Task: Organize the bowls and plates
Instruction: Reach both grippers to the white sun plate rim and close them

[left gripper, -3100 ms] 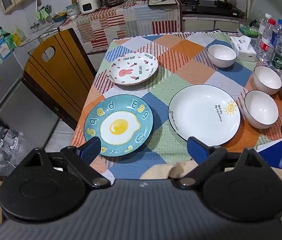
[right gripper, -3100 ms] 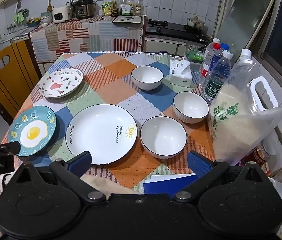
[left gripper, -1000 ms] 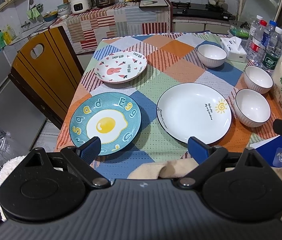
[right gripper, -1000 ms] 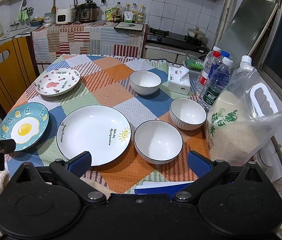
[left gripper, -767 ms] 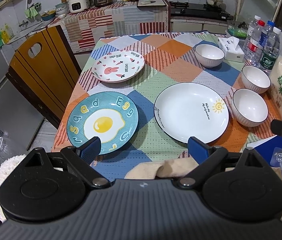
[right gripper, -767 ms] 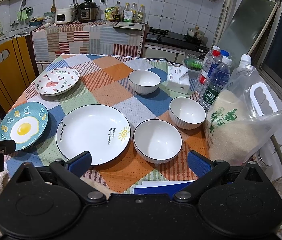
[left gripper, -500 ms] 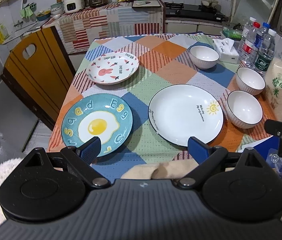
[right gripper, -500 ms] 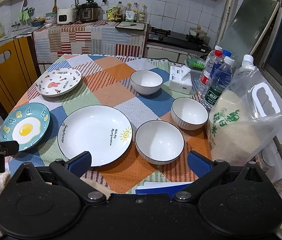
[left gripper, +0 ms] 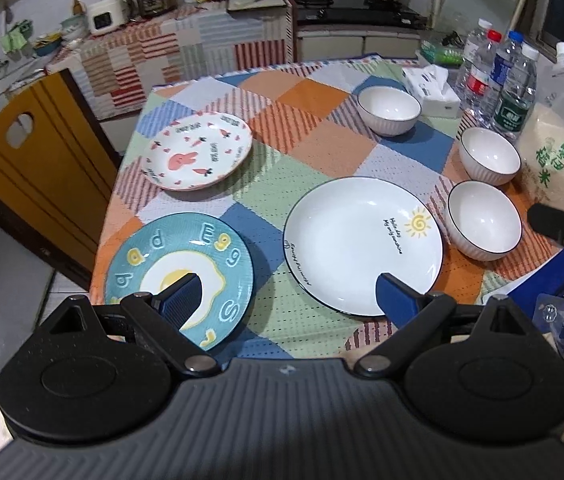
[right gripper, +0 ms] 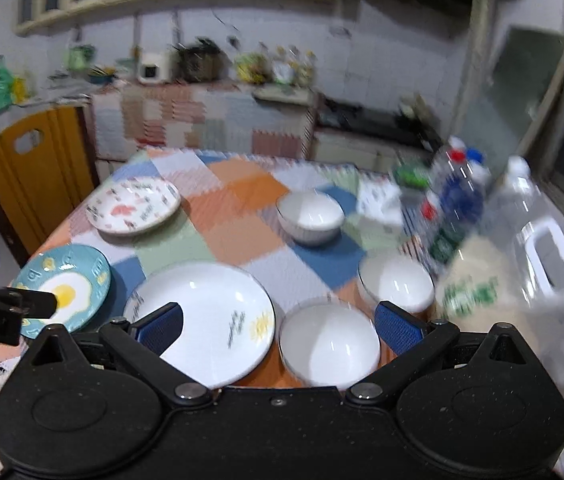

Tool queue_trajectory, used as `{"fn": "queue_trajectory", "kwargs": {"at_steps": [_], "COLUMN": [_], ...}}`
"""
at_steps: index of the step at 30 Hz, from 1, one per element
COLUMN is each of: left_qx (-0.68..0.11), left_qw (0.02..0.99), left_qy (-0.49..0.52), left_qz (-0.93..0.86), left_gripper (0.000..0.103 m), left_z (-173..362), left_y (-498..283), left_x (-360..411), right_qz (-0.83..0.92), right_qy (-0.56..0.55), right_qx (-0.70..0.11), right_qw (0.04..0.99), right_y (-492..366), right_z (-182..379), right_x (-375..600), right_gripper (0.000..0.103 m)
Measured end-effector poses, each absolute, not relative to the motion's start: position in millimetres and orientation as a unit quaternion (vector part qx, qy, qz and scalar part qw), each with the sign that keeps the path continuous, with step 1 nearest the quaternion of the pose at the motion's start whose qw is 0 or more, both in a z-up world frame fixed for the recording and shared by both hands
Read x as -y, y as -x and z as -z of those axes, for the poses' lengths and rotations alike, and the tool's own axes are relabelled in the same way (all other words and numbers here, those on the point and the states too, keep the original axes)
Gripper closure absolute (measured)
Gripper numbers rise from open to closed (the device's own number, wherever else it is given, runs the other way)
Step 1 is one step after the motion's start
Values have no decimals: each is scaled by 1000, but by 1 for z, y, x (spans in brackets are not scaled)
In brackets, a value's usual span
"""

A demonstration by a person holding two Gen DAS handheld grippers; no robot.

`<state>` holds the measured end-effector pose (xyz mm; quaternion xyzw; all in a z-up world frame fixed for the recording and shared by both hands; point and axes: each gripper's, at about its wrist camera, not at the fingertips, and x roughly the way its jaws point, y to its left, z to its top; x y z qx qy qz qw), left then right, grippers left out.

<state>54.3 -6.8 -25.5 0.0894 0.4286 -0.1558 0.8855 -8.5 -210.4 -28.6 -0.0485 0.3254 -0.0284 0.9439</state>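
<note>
Left wrist view: the left gripper (left gripper: 287, 294) is standing wide open, holding nothing, its ribbed blue pads (left gripper: 184, 298) hanging over the near table edge. One pad is overlapping the teal egg plate (left gripper: 180, 276) at lower left of the frame. This plate is glossy and round, showing a fried-egg motif and raised letters, with "Egg" legible along its upper rim. Right of it, at frame centre, the large white plate (left gripper: 361, 240) is lying flat, dark-rimmed, carrying a small yellow sun and script too small to read. In the upper left quadrant the rabbit plate (left gripper: 198, 156) is sitting, white with a pink rabbit, carrots and hearts; its rim lettering is unclear. Three white ribbed bowls are standing apart along the right side: the near bowl (left gripper: 483, 220) just beside the large plate, the middle bowl (left gripper: 489, 160) behind it, the far bowl (left gripper: 389, 111) toward upper centre. All are resting on the checked tablecloth (left gripper: 321, 132), a woven patchwork of orange, blue and green. At far right a clear rice bag (left gripper: 557, 164) is showing green characters beside capped water bottles (left gripper: 509, 84) and a tissue box (left gripper: 431, 86).

Right wrist view, blurred: the right gripper (right gripper: 280, 326) is likewise spread wide and empty, framing the near bowl and the large plate's edge.
</note>
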Motion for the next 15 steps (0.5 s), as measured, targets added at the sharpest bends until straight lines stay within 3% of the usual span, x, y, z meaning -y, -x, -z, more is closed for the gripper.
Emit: {"fn": "queue_trajectory", "kwargs": {"at_steps": [8,15], "left_qx": [-449,-421], "left_qw": [864,862], "left_qy": [-118,-154], "left_qz": [194,236], "left_gripper": [8,9], "left_z": [53,68], "left_y": [-91,-132], "left_x": [13,18], "right_qz": [-65,-99], "right_qy": [71,-10], "right_qx": [-292,-371], "right_qw": [952,923], "right_y": [-7,-29], "right_z": [33,78], "right_x": [217,229], "right_gripper": [0,10]}}
